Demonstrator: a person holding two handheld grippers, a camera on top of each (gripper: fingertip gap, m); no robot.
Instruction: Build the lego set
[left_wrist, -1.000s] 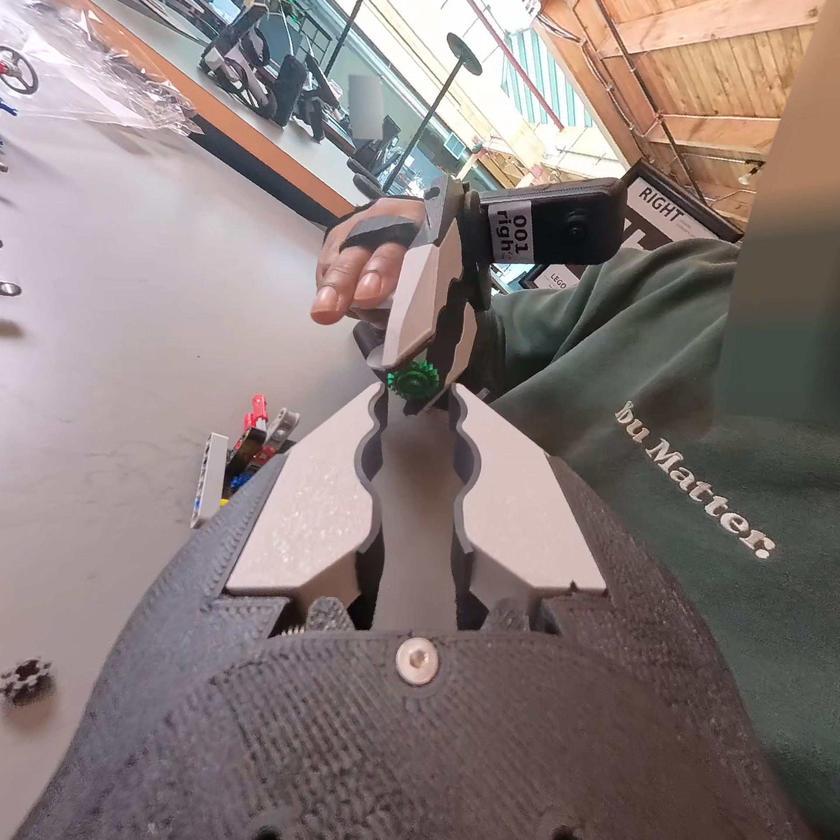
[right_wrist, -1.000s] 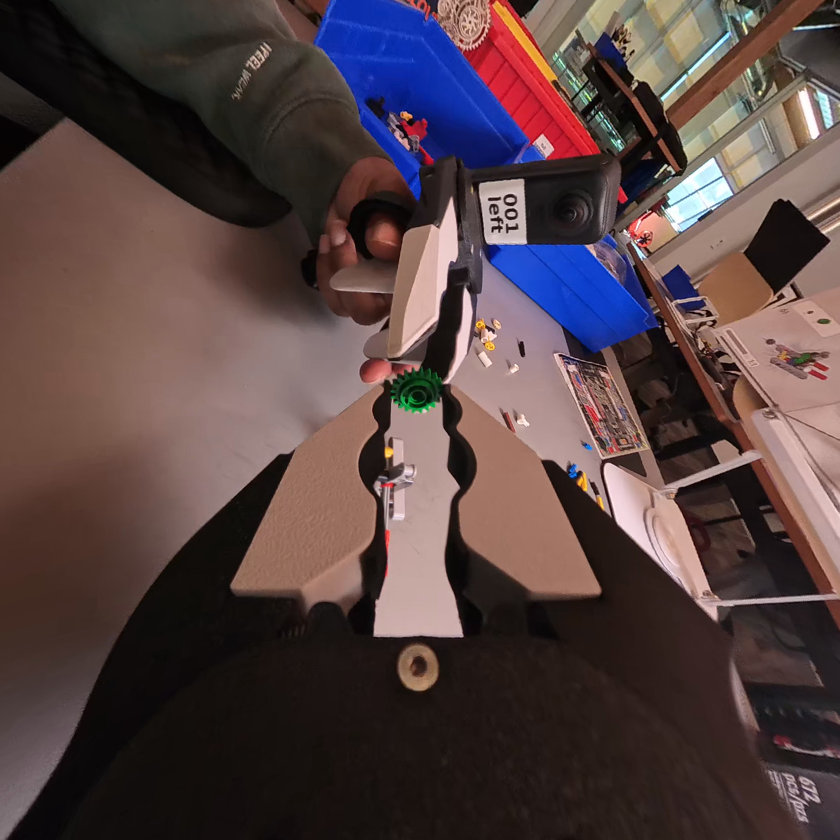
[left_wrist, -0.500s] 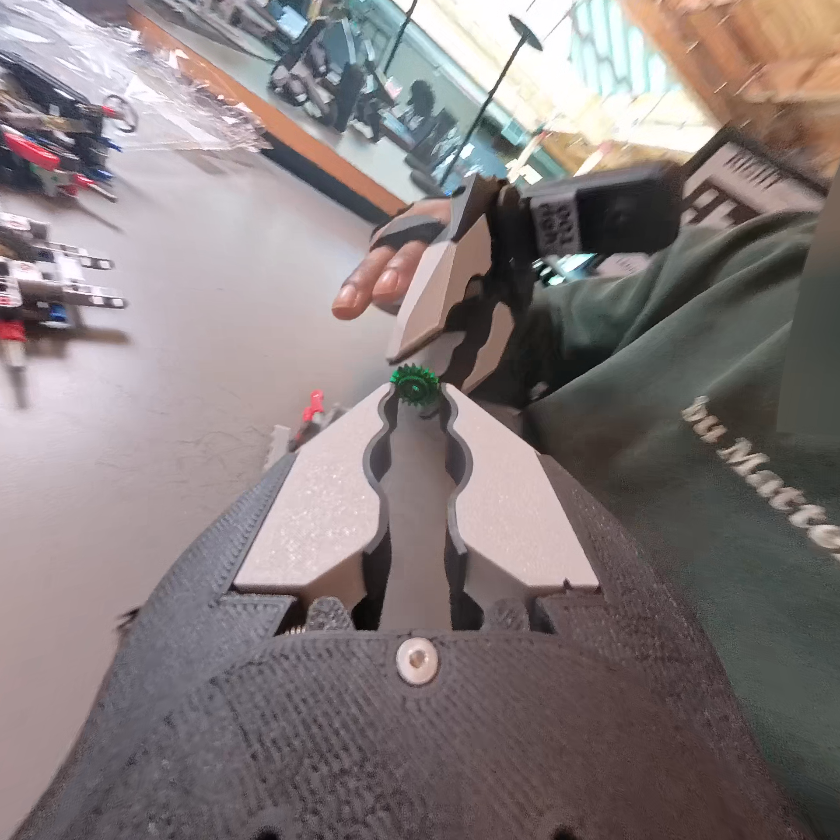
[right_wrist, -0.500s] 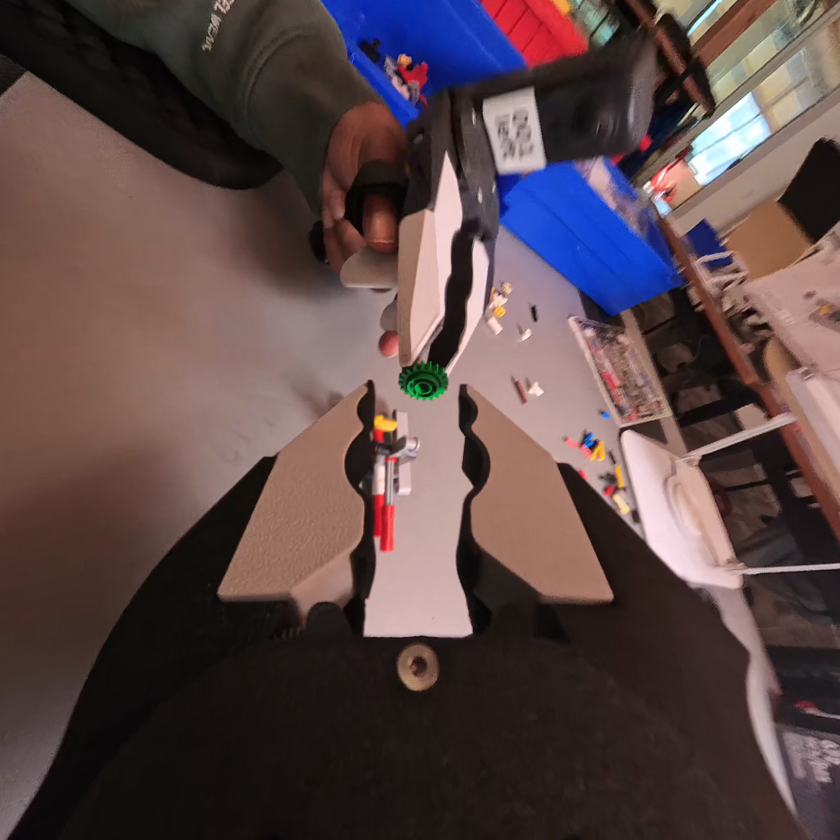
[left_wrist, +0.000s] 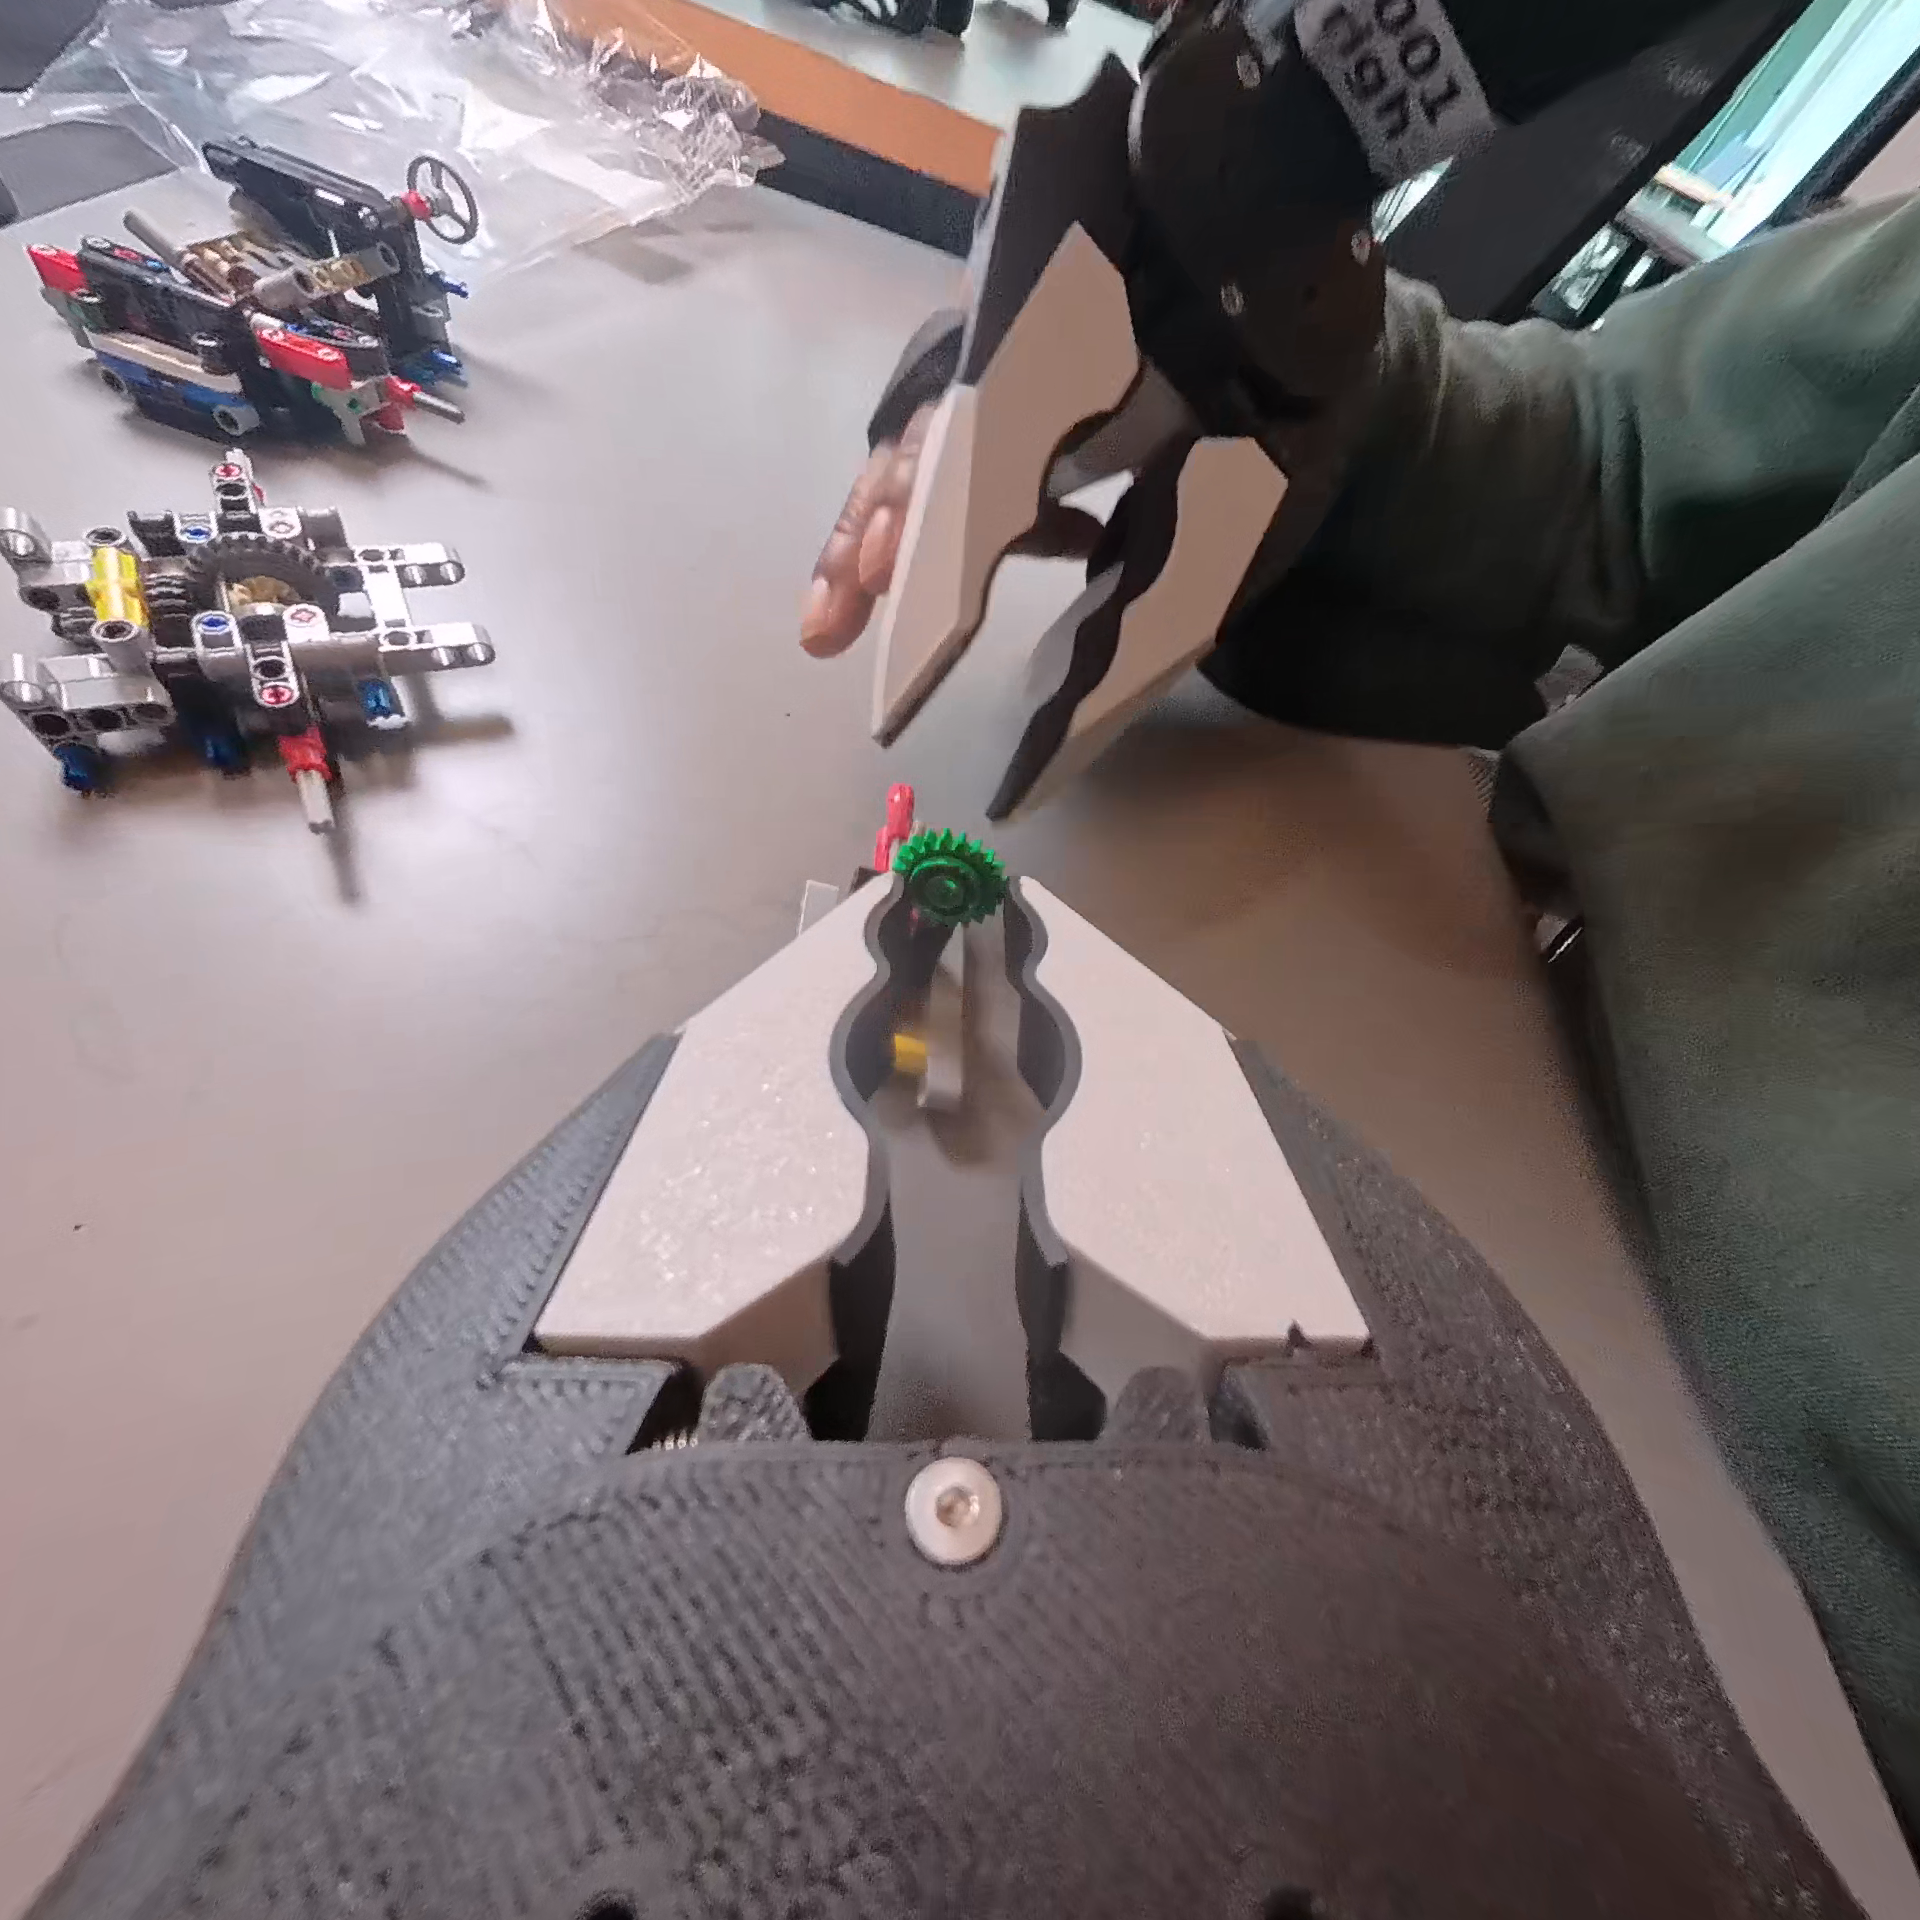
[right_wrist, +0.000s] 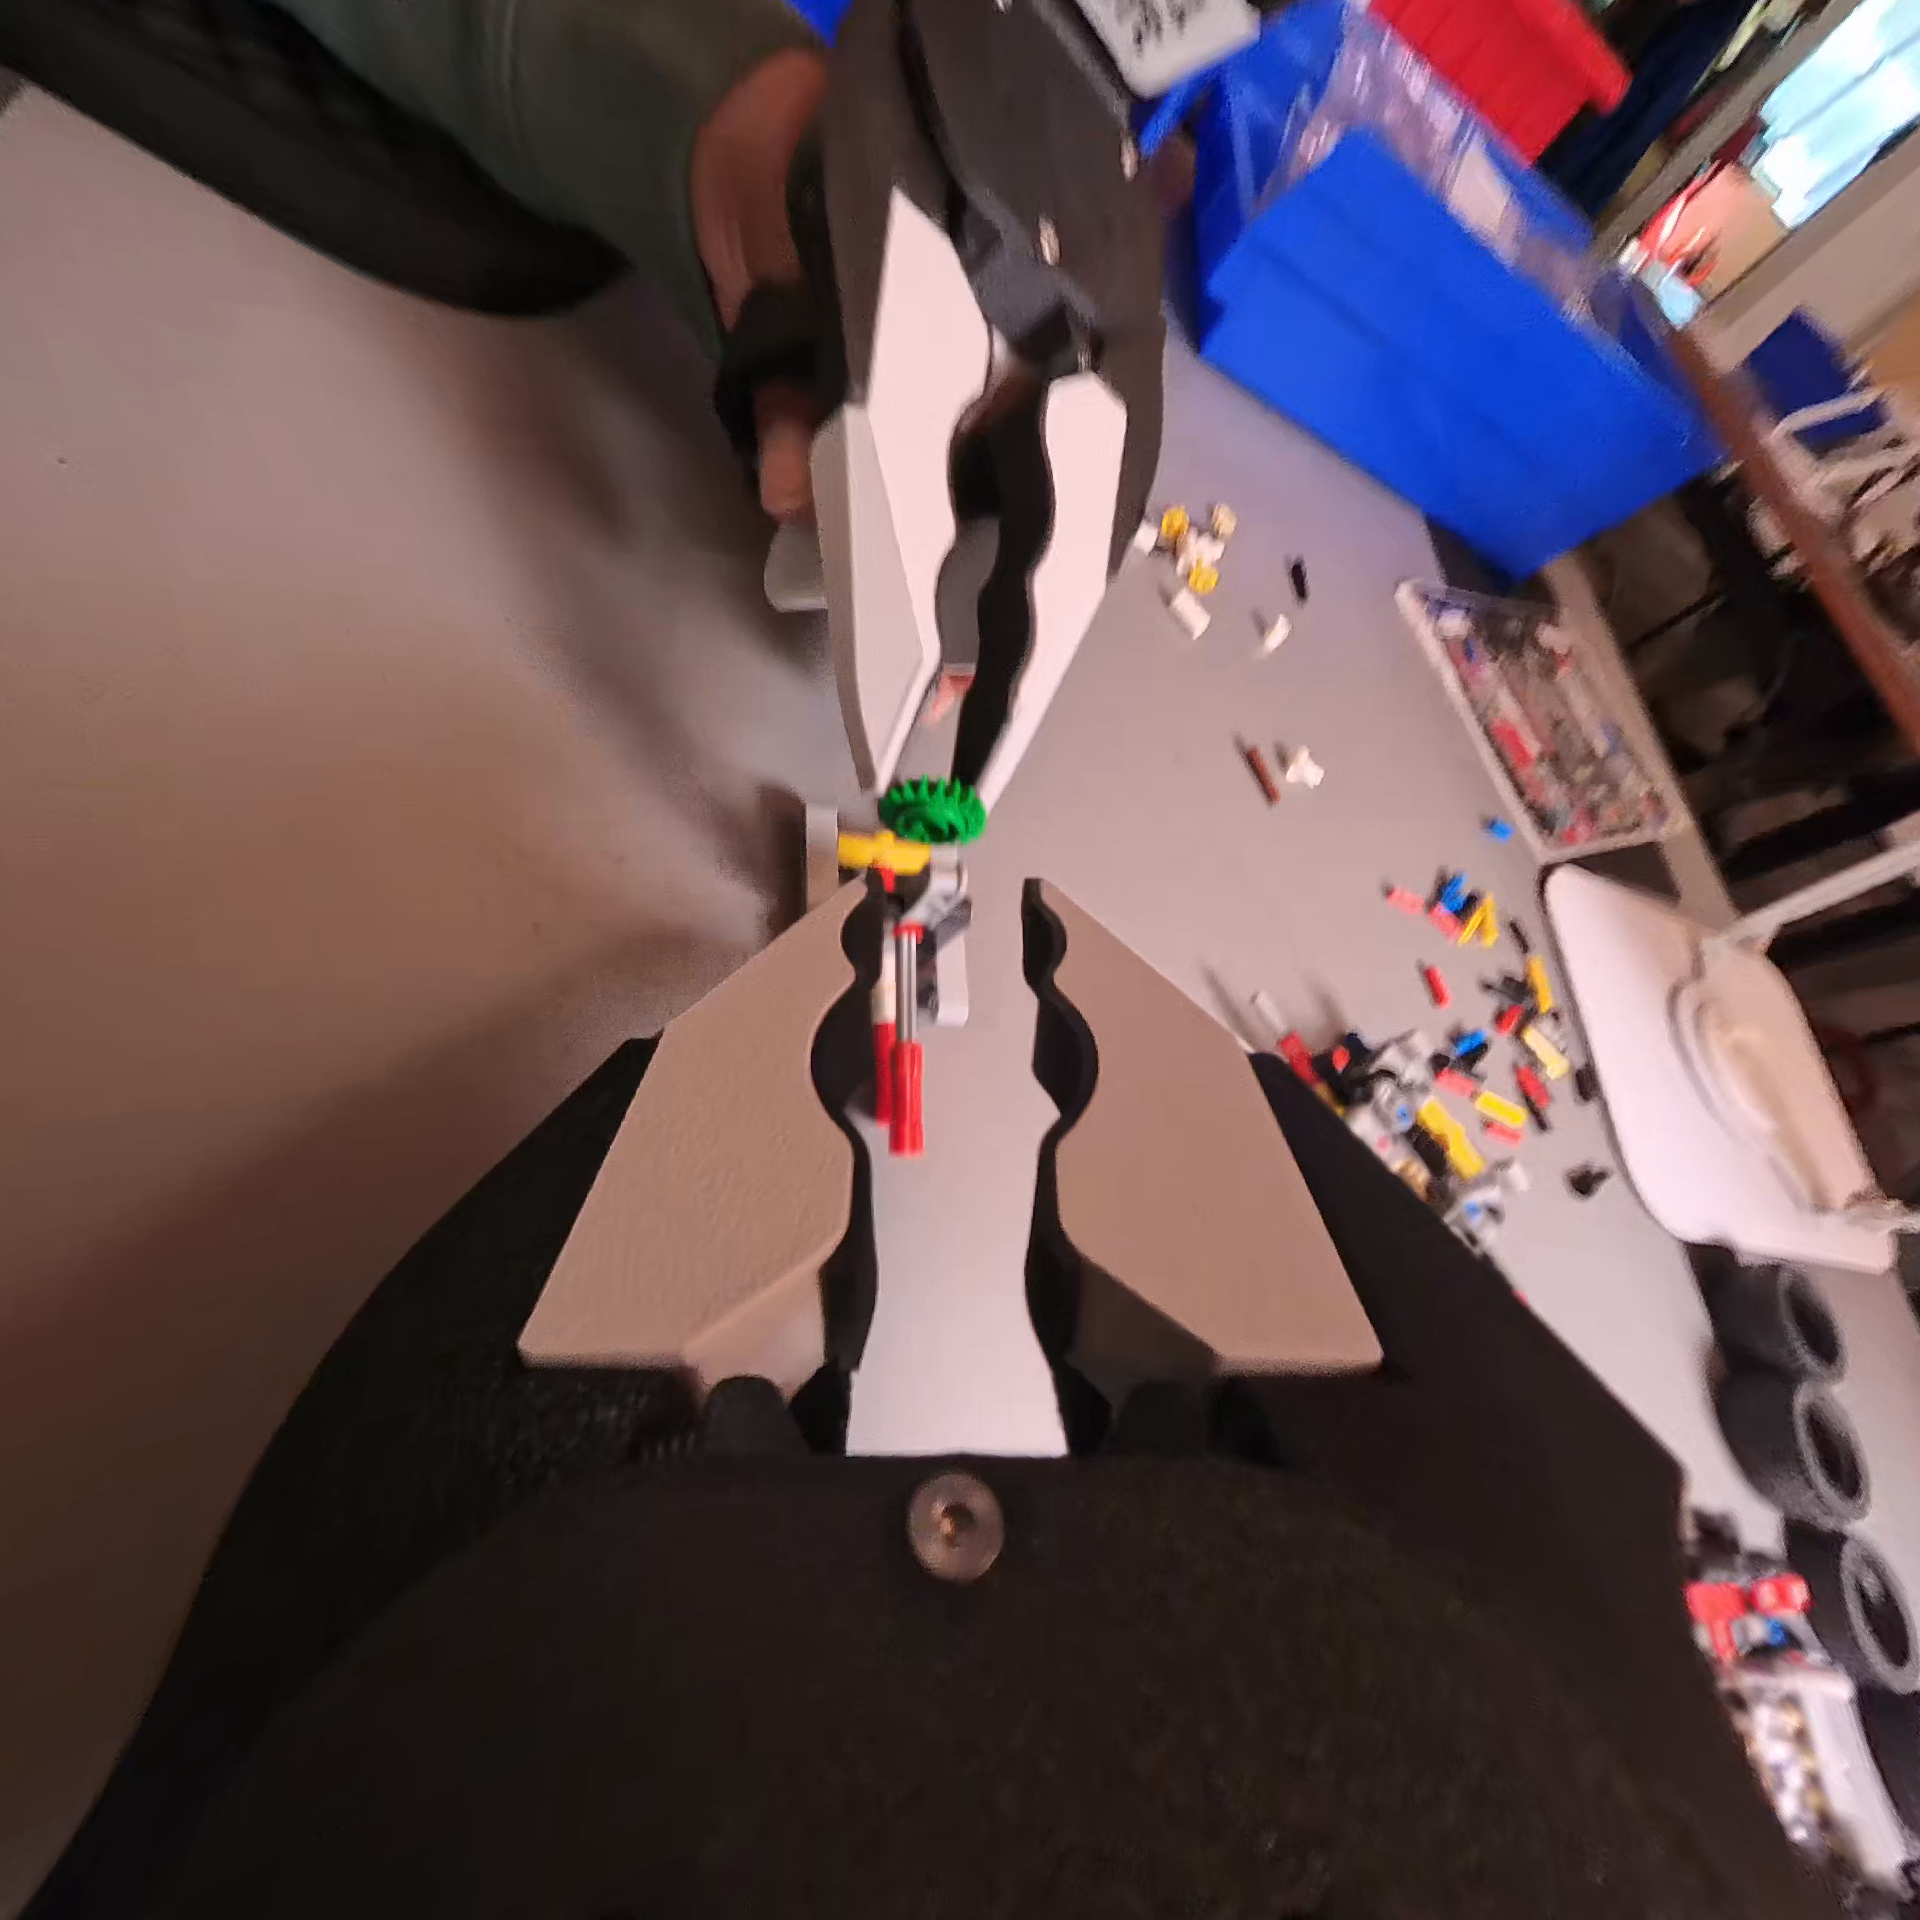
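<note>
My left gripper is shut on a small green toothed gear, pinched at the very fingertips. The right wrist view confirms it: the gear sits between the left gripper's tips. Just below lies a small brick assembly of a red axle, a yellow piece and a grey beam on the grey table. My right gripper is open and empty, its fingers on either side of that assembly without touching it. It also shows in the left wrist view, raised just beyond the gear.
Two built brick models and a clear plastic bag lie at the far left. Blue bins, a tray of parts, loose bricks, a white chair and tyres are on the right. A green sleeve is close by. Both grippers' tips are close together, under 4 cm apart.
The gear passed from the right gripper to the left: the left pads closed on it, the right jaws opened and drew back. Both grippers have dropped toward the small assembly on the table.
</note>
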